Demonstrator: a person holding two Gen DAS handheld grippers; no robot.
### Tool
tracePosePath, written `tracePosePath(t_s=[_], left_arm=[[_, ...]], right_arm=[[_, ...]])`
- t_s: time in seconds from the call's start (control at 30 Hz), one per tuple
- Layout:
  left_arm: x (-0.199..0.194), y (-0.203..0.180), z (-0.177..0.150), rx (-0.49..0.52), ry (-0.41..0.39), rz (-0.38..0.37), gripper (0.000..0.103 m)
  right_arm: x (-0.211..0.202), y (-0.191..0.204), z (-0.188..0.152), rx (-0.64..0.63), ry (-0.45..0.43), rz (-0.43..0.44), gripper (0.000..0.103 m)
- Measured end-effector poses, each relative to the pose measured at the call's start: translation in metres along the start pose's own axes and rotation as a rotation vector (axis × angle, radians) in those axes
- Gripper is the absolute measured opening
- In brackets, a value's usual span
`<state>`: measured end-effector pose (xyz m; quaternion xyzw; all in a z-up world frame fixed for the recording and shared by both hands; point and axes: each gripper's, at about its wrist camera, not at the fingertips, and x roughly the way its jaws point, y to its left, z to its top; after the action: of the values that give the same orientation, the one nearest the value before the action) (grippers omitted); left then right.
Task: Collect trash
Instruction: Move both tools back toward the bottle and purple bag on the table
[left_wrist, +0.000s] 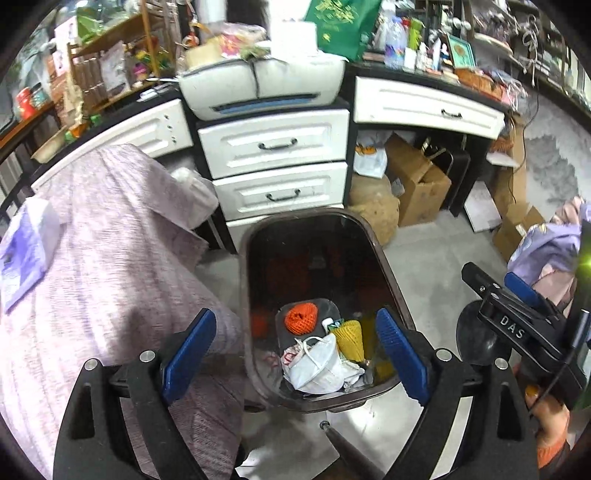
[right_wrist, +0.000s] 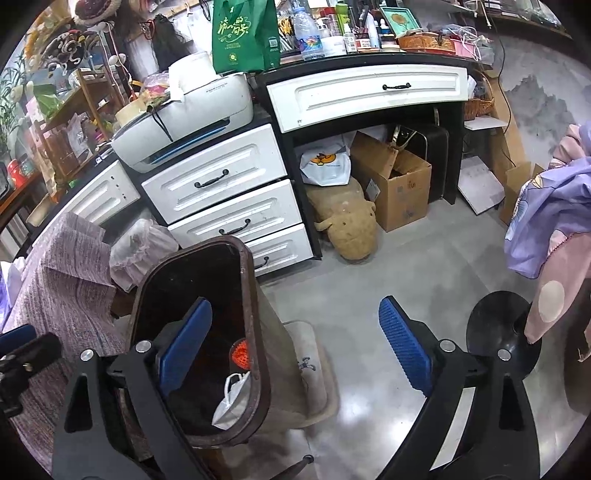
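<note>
A dark brown trash bin (left_wrist: 373, 236) stands on the floor beside the cloth-covered table. Inside lie an orange foam net (left_wrist: 301, 318), a yellow foam net (left_wrist: 350, 339) and a white face mask (left_wrist: 318, 363). My left gripper (left_wrist: 295, 350) hangs open and empty right above the bin's mouth. My right gripper (right_wrist: 295, 350) is open and empty, to the right of the bin (right_wrist: 255, 295), its left finger over the rim. The right gripper also shows in the left wrist view (left_wrist: 517, 314). The mask (right_wrist: 234, 400) and orange net (right_wrist: 240, 354) show in the right wrist view.
A purple-grey tablecloth (left_wrist: 110, 258) covers the table at left, with a lilac tissue pack (left_wrist: 26, 251) on it. White drawers (left_wrist: 275, 147) and a printer (left_wrist: 258, 88) stand behind the bin. Cardboard boxes (right_wrist: 402, 188), a plush toy (right_wrist: 347, 225) and a black stand base (right_wrist: 502, 339) sit on the grey floor.
</note>
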<state>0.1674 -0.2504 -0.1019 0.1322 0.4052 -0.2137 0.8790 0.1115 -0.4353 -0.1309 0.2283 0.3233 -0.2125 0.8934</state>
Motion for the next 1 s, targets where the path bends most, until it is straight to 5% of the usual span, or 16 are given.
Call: tracePosePath(t_s=[0.37,1.0], left_arm=[[-0.06,0.05,-0.003,-0.073,-0.11,0.054,0.091],[-0.139,0.213,-0.063,-0.306,-0.167,0.318,0.095]], right_arm=[[-0.017,0.051,0.021,-0.1,-0.017,0.107,0.091],[-0.062,0.244,0.032,-0.46,0.02,0.423,0.091]])
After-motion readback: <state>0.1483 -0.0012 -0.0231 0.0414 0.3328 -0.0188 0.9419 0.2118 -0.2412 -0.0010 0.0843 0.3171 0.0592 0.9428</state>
